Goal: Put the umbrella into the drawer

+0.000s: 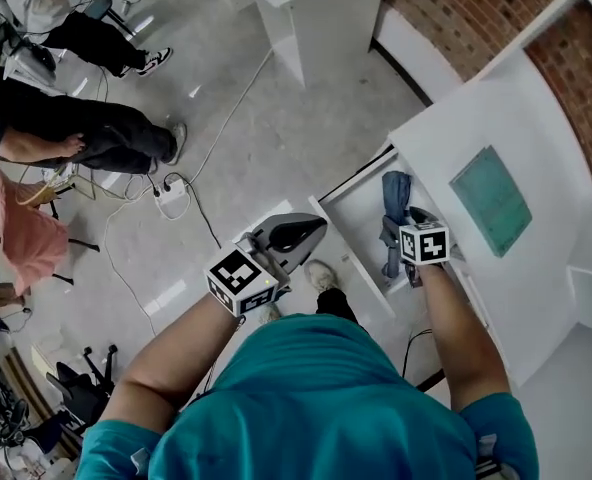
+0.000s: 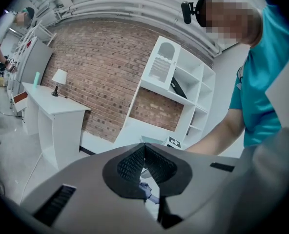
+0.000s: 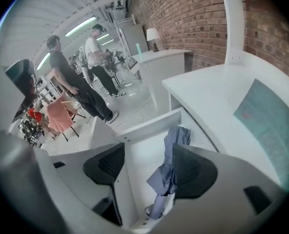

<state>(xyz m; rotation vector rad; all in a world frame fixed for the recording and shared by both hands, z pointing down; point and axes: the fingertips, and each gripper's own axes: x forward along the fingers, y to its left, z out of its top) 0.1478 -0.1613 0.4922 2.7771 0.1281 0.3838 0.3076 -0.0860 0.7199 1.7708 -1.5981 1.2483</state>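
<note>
Umbrella (image 1: 394, 213) (image 3: 171, 165), folded and grey-blue, lies inside the open drawer (image 1: 359, 218) (image 3: 140, 172). It runs lengthwise along the side of the drawer nearest the cabinet (image 1: 496, 118) from which the drawer is pulled out. Its cloth is loose and rumpled, and one end lies near the drawer's front wall.

The right gripper (image 1: 411, 224) (image 3: 148, 150) hangs over the drawer above the umbrella's near end. Its jaws stand wide apart and clamp nothing. In the right gripper view the umbrella shows below and between them, partly hidden behind the jaw on the cabinet side. Whether that jaw touches the cloth cannot be told. The marker cube (image 1: 423, 243) sits just behind the jaws.

The left gripper (image 1: 311, 230) (image 2: 144, 148) is outside the drawer, over the floor (image 1: 276, 118) beside the drawer's front, well apart from the umbrella. Its jaws are pressed together with nothing between them, the ribbed pads meeting in a point. Its own cube (image 1: 238, 280) faces up.

On the cabinet top, beyond the drawer, lies a flat green pad (image 1: 489, 200) (image 3: 269, 126). A brick wall (image 1: 456, 18) stands behind the cabinet. Away from the drawer, a white power strip (image 1: 171, 196) lies on the floor with its cables, and farther off people (image 1: 86, 133) are by the room's edge.
</note>
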